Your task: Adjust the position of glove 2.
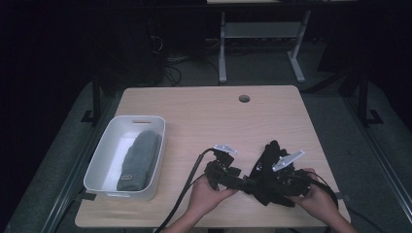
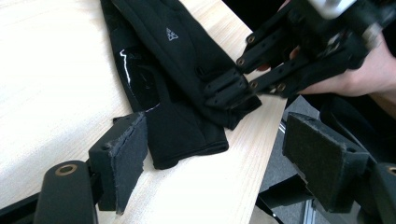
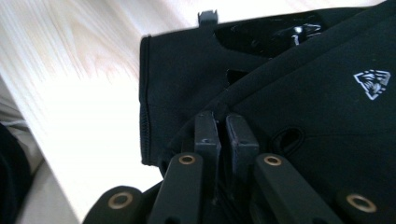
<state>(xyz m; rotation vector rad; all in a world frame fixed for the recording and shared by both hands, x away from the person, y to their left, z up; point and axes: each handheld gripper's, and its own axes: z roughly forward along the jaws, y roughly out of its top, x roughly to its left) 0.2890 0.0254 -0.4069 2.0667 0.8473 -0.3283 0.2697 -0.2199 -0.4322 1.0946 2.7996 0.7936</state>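
We count two black fabric gloves point(image 2: 187, 74), stacked one over the other on the light wooden table point(image 1: 218, 116), close to its near edge; one bears a small white emblem point(image 3: 372, 84). The right gripper point(image 3: 226, 135) is clenched on the cuff hem of the upper glove, its two black jaws pressed together with a fold of fabric pinched between them. The left gripper point(image 2: 215, 154) stands released, its jaws wide apart and nothing between the padded faces; the cuff of the lower glove lies just ahead of it, beside its left pad, untouched. In the left gripper view the right gripper comes in from the upper right, its tips on the glove stack near the table's edge. We count one white rectangular plastic tub point(image 1: 99, 160) well off to the left of both grippers, holding one grey knitted item point(image 1: 138, 162). Ahead of both grippers the tabletop lies bare to its far edge, save one round cable hole point(image 1: 244, 99).
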